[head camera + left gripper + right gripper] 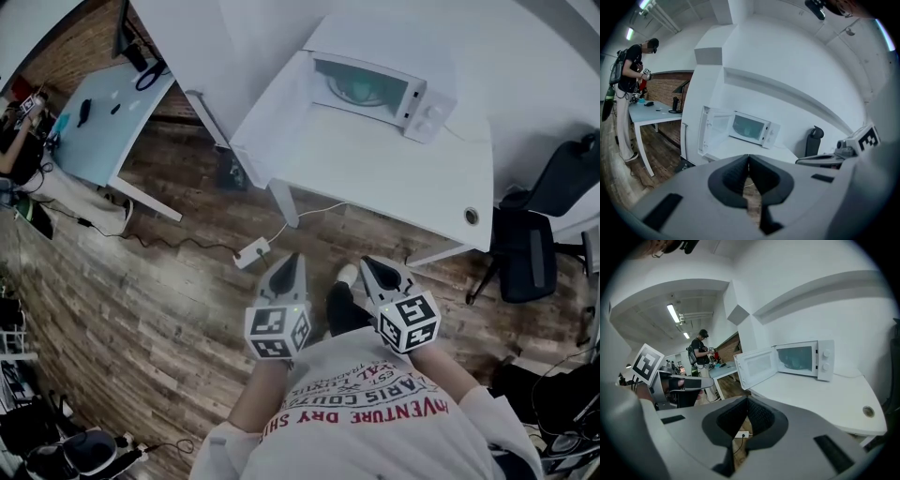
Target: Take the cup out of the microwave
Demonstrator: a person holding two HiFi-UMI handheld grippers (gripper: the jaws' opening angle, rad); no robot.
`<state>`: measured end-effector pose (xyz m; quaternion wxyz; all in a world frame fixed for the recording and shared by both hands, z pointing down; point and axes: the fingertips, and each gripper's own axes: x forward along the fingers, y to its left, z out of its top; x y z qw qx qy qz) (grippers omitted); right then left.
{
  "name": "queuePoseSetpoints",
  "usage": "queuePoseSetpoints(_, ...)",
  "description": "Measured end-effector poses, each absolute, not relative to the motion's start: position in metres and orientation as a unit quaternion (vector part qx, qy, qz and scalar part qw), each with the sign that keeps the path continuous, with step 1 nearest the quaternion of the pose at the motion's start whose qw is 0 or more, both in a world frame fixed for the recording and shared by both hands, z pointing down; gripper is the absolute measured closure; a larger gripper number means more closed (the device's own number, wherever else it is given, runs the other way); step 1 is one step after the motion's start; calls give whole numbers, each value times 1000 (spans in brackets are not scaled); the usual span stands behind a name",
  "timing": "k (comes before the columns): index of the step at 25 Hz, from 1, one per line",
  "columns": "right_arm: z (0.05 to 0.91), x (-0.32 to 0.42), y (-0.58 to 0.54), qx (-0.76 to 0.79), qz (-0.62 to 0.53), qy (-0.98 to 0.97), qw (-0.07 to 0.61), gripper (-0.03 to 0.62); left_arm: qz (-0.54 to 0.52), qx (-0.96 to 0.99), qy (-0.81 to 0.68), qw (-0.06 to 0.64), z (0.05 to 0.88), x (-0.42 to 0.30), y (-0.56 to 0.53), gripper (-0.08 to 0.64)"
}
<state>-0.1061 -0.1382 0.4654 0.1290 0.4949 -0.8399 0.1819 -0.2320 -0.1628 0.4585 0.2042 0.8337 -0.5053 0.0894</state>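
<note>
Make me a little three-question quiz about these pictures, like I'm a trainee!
1. True or false: the microwave door is open.
2. What stands beside the white table? A) a black chair B) a fridge C) a bicycle
3. Fill in: the left tongs and right tongs are both ____, holding nothing.
Key: 1 true; 2 A; 3 shut.

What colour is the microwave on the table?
The microwave is white, seen best in the right gripper view.
</note>
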Motion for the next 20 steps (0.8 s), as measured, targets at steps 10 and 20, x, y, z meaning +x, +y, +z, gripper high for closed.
queuePoseSetpoints(10,452,-91,-263,492,181,-844,112,580,99,836,-501,198,451,-209,-281,552)
queuePoseSetpoints(20,450,-12,-364,546,179,-813,95,580,106,864,-458,180,445,-139,-399,554)
